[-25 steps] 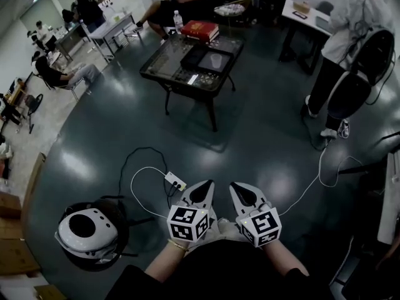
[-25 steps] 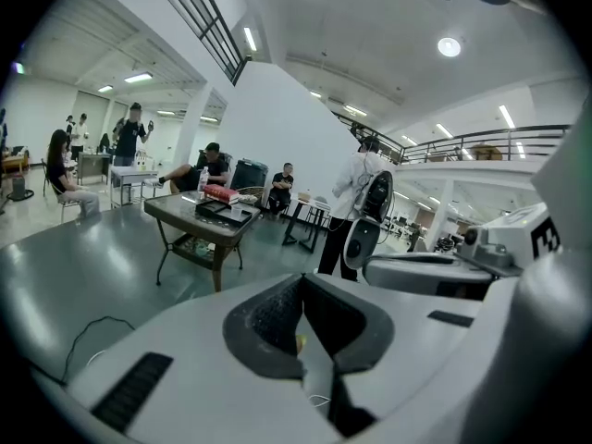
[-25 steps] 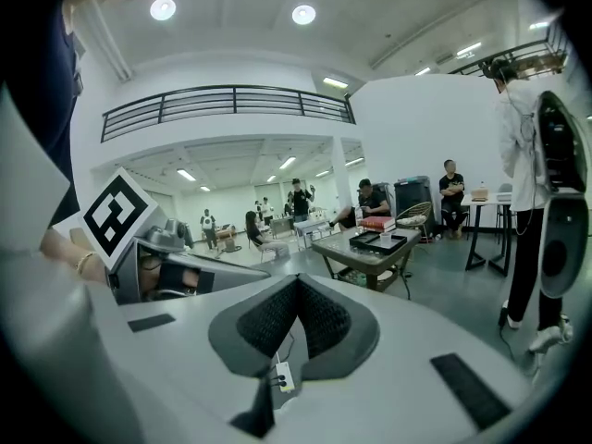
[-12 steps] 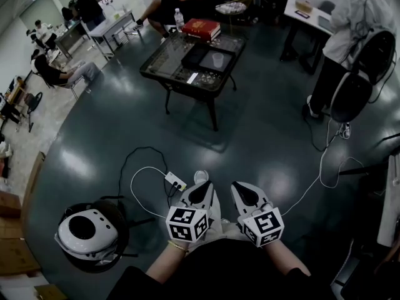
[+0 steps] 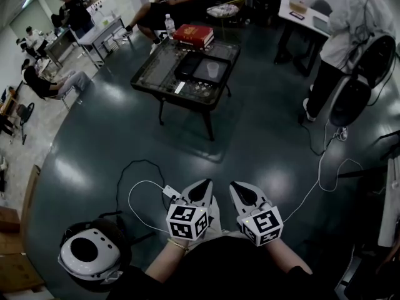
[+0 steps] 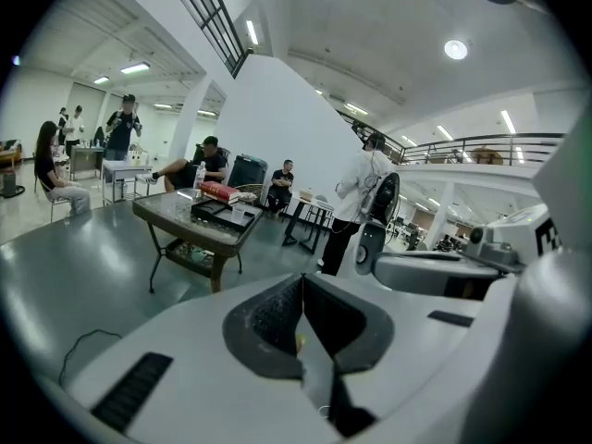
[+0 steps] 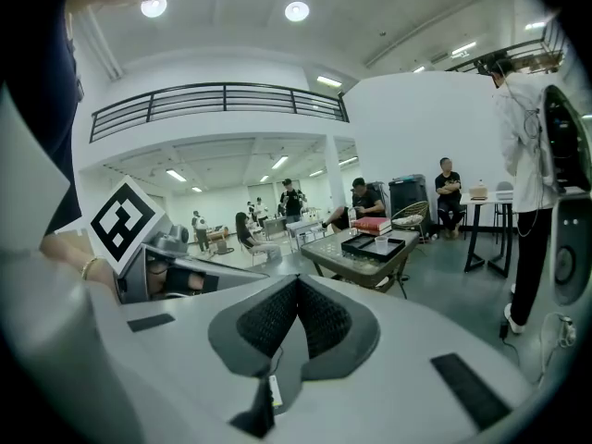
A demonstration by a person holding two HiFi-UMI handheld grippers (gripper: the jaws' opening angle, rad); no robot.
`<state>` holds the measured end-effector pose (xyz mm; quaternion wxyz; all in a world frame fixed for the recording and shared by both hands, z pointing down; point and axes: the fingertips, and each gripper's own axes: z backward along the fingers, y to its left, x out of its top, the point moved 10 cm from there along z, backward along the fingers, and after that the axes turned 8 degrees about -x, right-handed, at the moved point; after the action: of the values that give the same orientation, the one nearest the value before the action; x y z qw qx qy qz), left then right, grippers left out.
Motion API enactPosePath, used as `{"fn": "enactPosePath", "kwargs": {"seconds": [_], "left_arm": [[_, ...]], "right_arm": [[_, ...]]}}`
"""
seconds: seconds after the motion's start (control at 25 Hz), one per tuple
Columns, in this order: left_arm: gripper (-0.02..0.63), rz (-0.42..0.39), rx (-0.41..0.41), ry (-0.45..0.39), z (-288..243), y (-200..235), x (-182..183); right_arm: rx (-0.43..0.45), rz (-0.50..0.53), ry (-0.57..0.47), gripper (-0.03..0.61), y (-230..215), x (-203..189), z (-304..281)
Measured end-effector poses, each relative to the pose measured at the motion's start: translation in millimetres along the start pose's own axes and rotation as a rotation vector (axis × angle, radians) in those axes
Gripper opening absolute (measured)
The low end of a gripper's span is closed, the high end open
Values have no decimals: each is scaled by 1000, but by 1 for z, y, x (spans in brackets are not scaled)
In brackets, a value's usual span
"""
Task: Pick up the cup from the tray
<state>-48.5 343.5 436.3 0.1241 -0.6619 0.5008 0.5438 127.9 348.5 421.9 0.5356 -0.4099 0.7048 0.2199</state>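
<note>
Both tools are held low in front of the person, side by side, well short of the work. The left tool has its jaws closed together with nothing between the pads, as the left gripper view confirms. The right tool is likewise closed and empty. The cup stands upright in the black tray, on the side of it farther from the 2 tools' left, and the tray sits on the glass-topped surface. The cup lies well ahead of both tools, across open floor, roughly between their 2 lines of aim: to the left of the left tool's jaw line and to the right of the right tool's. Assessment of handling: the cup looks small, pale and translucent, so probably a light, thin-walled disposable; whether it holds anything cannot be told at this range. A thin wall would buckle under a hard pinch and tip easily. Recommended hold: across the side wall at about mid-height, with light pressure, after the jaws are opened.
</note>
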Motion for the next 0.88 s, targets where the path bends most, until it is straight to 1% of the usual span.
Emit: {"fn": "enactPosePath", "kwargs": {"seconds": [0.16, 0.4, 0.88], "left_arm": [[14, -14, -8, 1, -21, 31, 28], [13, -22, 2, 13, -42, 70, 66], [14, -45, -12, 29, -81, 135, 115]], "right_arm": [[-14, -4, -2, 11, -12, 17, -39], [-22, -5, -7, 12, -20, 45, -87], [-50, -6, -17, 11, -40, 79, -170]]}}
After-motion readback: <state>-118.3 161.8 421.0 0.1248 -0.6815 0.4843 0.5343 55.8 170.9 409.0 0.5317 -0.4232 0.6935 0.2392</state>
